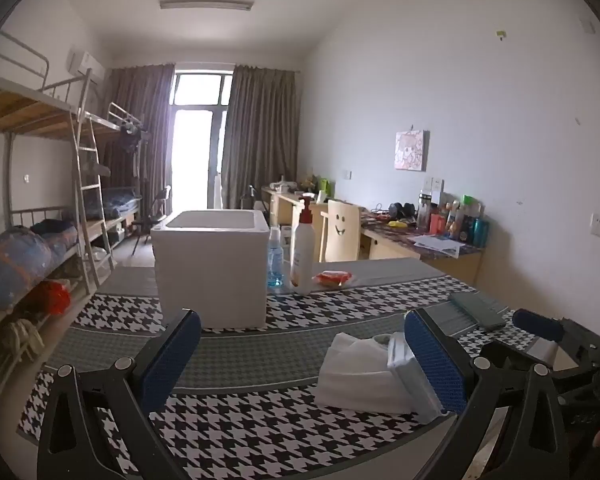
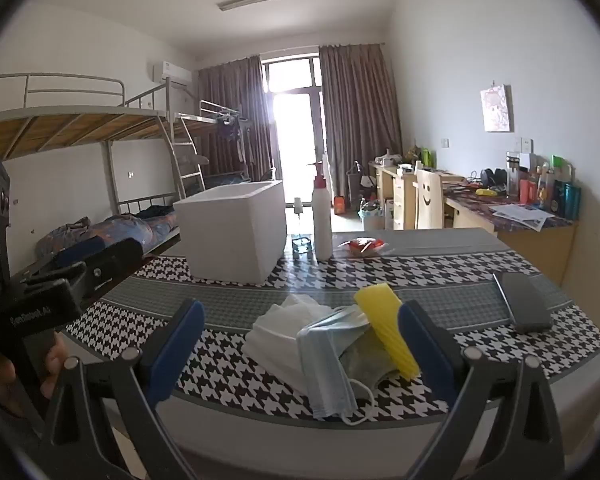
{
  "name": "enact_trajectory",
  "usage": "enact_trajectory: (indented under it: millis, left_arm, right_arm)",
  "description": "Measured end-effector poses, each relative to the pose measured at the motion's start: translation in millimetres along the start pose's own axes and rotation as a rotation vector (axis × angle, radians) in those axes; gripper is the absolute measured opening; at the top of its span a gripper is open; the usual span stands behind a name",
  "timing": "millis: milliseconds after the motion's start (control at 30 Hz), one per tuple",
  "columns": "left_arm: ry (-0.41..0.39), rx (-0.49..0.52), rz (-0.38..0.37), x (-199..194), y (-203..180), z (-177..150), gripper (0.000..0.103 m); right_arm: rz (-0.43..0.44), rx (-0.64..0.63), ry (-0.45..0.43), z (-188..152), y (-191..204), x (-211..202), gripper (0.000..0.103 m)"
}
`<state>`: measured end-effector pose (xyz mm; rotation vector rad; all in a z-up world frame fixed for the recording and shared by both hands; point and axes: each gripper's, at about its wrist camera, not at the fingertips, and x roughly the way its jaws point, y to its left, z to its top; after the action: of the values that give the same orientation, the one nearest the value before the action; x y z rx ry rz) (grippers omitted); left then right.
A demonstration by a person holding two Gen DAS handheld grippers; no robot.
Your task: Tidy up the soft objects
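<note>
While both tongs gape wide and empty, the soft pile — white cloth (image 2: 278, 330), blue mask (image 2: 326, 364), yellow sponge (image 2: 384, 320) — lies on the bench (image 2: 236, 300) between the right tongs (image 2: 300, 344), just inside the left tongs' (image 1: 300, 360) right finger.

Your left gripper (image 1: 300, 356) has two black, angular plastic fingers, each faced on the inner side with a blue, finely ribbed pad (image 1: 434, 364) and pinned to triangular cut-out links by round silver screw heads. Your right gripper (image 2: 300, 354) is built the same way, with black fingers, blue pads (image 2: 178, 344) and silver pivots at the link joints. Seen from the right wrist camera, the left gripper's body is a boxy black housing with small white lettering on its side and a dark camera block on top.
</note>
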<state>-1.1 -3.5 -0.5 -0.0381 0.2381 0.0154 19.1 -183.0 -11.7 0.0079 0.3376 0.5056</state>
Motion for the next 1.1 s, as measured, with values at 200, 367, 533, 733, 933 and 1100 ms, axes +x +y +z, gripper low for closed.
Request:
enact_trajectory:
  millis: [200,367,533,733,933,1100]
  left_arm:
    - [0.027,-0.032,-0.010,4,-2,6,0.102]
    - [0.033,-0.027,-0.011,4,3,3,0.102]
    - [0.030,-0.035,-0.013,4,4,1,0.102]
    - [0.023,-0.023,0.011,3,3,1,0.102]
    - [0.029,-0.032,0.002,2,5,1,0.102]
    - [0.028,-0.030,0.010,4,5,1,0.102]
  right_arm:
    - [0.004,0.008,-0.007,0,0,-1,0.099]
    - [-0.002,0.001,-0.009,1,-1,-3,0.099]
    - [-0.007,0.003,-0.007,2,0,-3,0.099]
    - [-0.012,0.005,-0.007,3,-1,-5,0.099]
    - [-0.011,0.006,-0.009,3,-1,-4,0.099]
    - [-0.013,0.006,-0.009,2,0,-3,0.099]
